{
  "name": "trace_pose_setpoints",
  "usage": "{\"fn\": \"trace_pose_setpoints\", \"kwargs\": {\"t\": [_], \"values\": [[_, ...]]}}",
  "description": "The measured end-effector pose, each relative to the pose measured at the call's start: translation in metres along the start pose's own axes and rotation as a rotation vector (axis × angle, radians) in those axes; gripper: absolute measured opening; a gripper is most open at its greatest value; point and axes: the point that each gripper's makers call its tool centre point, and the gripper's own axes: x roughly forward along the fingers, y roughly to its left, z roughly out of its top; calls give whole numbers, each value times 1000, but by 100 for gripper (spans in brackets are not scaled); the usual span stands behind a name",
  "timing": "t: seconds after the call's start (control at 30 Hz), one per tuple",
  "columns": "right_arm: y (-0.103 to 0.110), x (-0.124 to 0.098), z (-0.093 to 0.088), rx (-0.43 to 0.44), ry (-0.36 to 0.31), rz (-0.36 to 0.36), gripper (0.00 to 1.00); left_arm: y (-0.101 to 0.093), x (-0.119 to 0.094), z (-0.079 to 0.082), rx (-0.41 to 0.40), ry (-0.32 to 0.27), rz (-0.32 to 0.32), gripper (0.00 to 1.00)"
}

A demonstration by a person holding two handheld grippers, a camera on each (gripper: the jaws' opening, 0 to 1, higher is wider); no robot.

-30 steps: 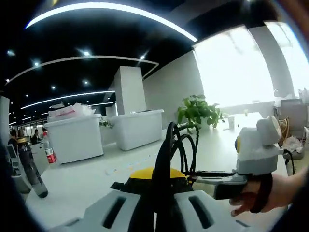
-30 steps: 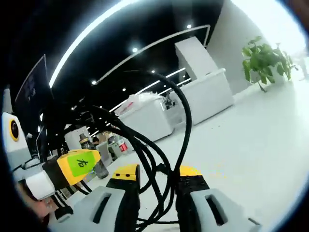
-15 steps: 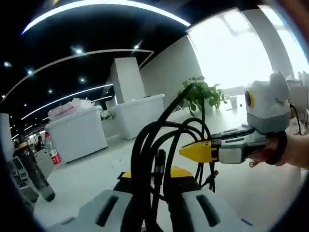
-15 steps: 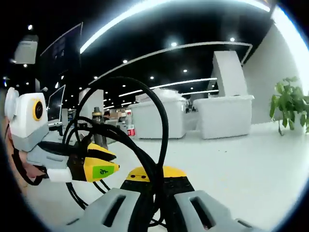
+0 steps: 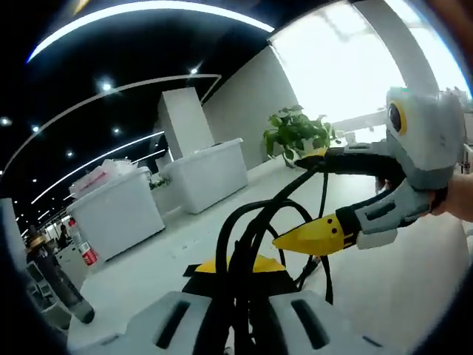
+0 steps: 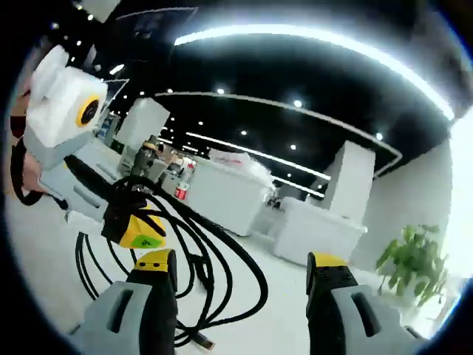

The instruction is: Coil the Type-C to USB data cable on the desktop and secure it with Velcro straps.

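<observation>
The right gripper (image 6: 240, 303) has let go: half a second ago its fingers pinched the cable loops, and now they stand wide with nothing between them. The coiled cable (image 6: 199, 259) hangs from the left gripper (image 5: 238, 325), whose fingers are closed on the bundle above the table (image 5: 384, 274). The left hand alone now seems to keep the coil together, freeing the right for a strap. The table is white and glossy, in a dim office with ceiling light strips, white bins (image 5: 203, 174) and a potted plant (image 5: 292, 133).
</observation>
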Motion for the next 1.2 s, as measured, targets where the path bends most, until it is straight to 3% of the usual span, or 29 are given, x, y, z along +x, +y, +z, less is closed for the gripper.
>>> {"fn": "trace_pose_setpoints", "kwargs": {"t": [0.03, 0.1, 0.13, 0.17, 0.2, 0.3, 0.37, 0.43, 0.5, 0.53, 0.6, 0.63, 0.7, 0.8, 0.93, 1.0, 1.2], "values": [[5, -1, 7, -87, -18, 0, 67, 0, -1, 0, -1, 0, 5, 7], [25, 1, 19, -301, -35, 20, 51, -3, -2, 3, 13, -4, 1, 7], [33, 4, 24, -338, -49, 25, 44, -2, -3, 6, 37, -6, -2, 7], [31, 6, 26, -352, -47, -14, 40, 2, -6, 8, 87, 1, 22, 7], [33, 10, 28, -369, -52, -8, 37, 1, -10, 12, 164, 4, 44, 7], [40, 17, 27, -352, -55, 28, 31, 3, -13, 17, 279, 9, 88, 7], [48, 23, 24, -456, -56, 57, 29, -1, -14, 23, 329, -13, 71, 7], [49, 27, 17, -380, -37, 73, 16, -2, -14, 23, 315, -18, 70, 7], [40, 29, 15, -215, -21, 69, 6, -2, -14, 21, 320, -20, 57, 8], [36, 30, 16, -137, -10, 76, 4, -2, -13, 18, 302, -16, 55, 8], [30, 32, 14, -123, 1, 92, 3, 10, -13, 23, 270, -58, 129, 17], [29, 33, 7, -83, 39, 104, 2, 16, -14, 24, 281, -55, 158, 25], [29, 36, -6, 80, 127, 164, 2, 18, -13, 13, 268, -34, 160, 37], [32, 38, -10, 289, 218, 257, 2, 18, -7, 2, 220, -11, 135, 34], [40, 39, -12, 397, 309, 377, 2, 34, -6, -7, 240, 21, 183, 34], [50, 38, -16, 469, 366, 449, 2, 39, -6, -7, 184, 19, 200, 34], [66, 35, -30, 578, 435, 534, 2, 48, 5, -25, 104, 32, 187, 31]]}}
